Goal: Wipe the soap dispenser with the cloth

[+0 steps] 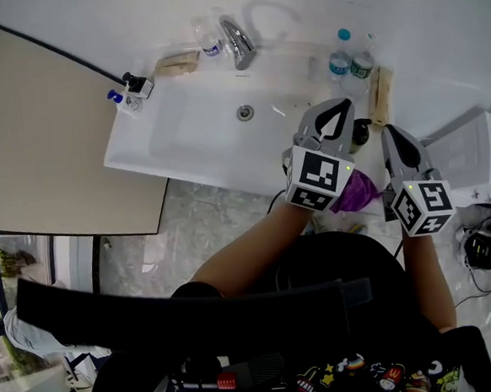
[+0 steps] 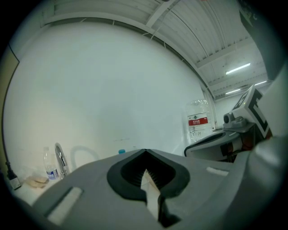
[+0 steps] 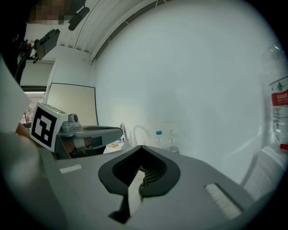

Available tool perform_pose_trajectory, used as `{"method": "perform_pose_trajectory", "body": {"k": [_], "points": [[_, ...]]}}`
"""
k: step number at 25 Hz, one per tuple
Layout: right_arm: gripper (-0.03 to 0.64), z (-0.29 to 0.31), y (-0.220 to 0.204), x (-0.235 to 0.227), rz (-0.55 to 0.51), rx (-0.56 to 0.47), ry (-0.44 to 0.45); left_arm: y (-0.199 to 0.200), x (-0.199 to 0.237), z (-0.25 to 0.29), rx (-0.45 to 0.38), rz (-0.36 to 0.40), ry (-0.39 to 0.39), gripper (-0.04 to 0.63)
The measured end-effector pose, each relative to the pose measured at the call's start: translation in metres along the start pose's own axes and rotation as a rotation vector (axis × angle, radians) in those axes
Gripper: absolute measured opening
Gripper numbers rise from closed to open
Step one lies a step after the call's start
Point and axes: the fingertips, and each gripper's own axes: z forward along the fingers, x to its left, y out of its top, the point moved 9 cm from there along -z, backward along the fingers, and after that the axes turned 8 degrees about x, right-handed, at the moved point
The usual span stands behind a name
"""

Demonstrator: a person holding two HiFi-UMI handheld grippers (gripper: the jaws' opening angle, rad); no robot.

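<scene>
In the head view a small dark soap dispenser stands on the right rim of the white sink, between my two grippers. A purple cloth shows at the sink's front edge, just below the left gripper's marker cube; what holds it is hidden. My left gripper points toward the wall, its jaws together with nothing between them. Just right of the dispenser, my right gripper is also shut and empty. Neither gripper view shows the dispenser or the cloth.
A chrome faucet and a small bottle stand at the sink's back. Two water bottles and a wooden piece sit at the back right. A beige panel lies left, a white unit right.
</scene>
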Motion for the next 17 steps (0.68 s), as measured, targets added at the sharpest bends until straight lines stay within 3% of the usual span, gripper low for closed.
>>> {"method": "perform_pose_trajectory", "body": {"k": [17], "points": [[0.021,-0.006,0.002,0.013,-0.049,-0.034,0.004,-0.007,-0.006,-0.016,0.010,-0.014,0.026,0.001]]}}
